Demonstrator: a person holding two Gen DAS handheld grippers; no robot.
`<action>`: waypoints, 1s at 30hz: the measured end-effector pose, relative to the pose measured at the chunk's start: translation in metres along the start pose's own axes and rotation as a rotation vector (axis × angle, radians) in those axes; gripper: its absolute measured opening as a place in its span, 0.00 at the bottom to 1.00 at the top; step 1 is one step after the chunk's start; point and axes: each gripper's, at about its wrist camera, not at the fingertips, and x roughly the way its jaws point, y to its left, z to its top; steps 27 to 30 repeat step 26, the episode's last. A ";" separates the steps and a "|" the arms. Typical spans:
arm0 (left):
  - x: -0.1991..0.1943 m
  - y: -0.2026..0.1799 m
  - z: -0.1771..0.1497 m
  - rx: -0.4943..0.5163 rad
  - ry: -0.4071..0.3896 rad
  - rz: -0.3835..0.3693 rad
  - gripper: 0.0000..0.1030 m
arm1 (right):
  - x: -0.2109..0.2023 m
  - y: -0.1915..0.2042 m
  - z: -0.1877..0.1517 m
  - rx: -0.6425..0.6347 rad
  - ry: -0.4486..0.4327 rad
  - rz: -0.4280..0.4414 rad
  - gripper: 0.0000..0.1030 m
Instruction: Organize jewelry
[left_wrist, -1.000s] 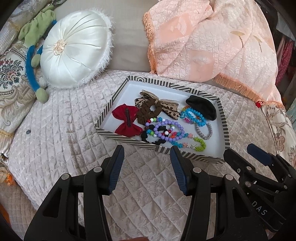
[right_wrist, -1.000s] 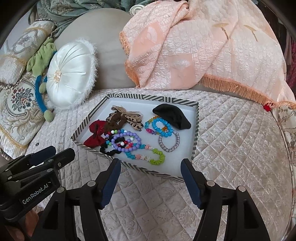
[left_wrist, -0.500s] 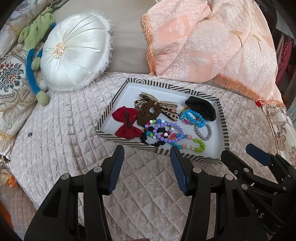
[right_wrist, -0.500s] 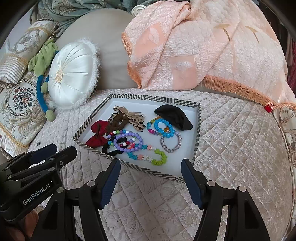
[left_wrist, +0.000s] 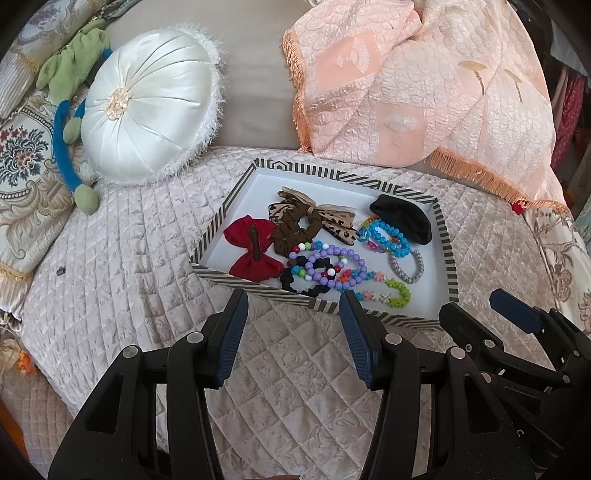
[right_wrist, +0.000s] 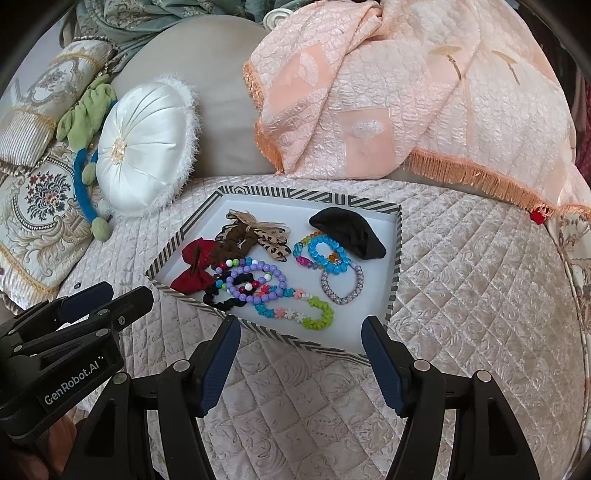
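Observation:
A striped-rim white tray (left_wrist: 451, 254) (right_wrist: 395, 277) lies on the quilted bed. It holds a red bow (left_wrist: 255, 254) (right_wrist: 194, 269), a leopard-print bow with a brown scrunchie (left_wrist: 314, 218) (right_wrist: 255, 232), a black cloth piece (left_wrist: 402, 218) (right_wrist: 349, 232), a purple bead bracelet (left_wrist: 334, 267) (right_wrist: 255, 282), a blue bead bracelet (left_wrist: 388, 236) (right_wrist: 327, 253), a silver bracelet (left_wrist: 406, 266) (right_wrist: 343, 284) and a flower-bead bracelet (left_wrist: 388, 291) (right_wrist: 299, 314). My left gripper (left_wrist: 293, 314) is open and empty, just before the tray's near rim. My right gripper (right_wrist: 301, 341) is open and empty over the near rim.
A round white cushion (left_wrist: 147, 103) (right_wrist: 144, 144) and a green and blue plush toy (left_wrist: 70, 110) lie at the back left. A peach fringed blanket (left_wrist: 424, 85) (right_wrist: 406, 92) drapes at the back right. A floral pillow (right_wrist: 37, 206) is at the left.
Both grippers have drawn back and up a little; the tray sits slightly farther and higher in both views. Nothing in the tray has moved.

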 end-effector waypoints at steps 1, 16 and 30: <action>-0.001 0.000 0.001 0.003 -0.003 0.001 0.50 | 0.000 0.000 0.000 0.000 0.000 0.001 0.64; -0.004 -0.005 0.001 0.012 -0.020 0.009 0.50 | -0.002 0.004 -0.001 -0.008 0.000 0.006 0.64; -0.001 -0.005 0.002 0.019 -0.027 0.008 0.50 | 0.003 0.000 -0.006 -0.004 0.010 0.010 0.64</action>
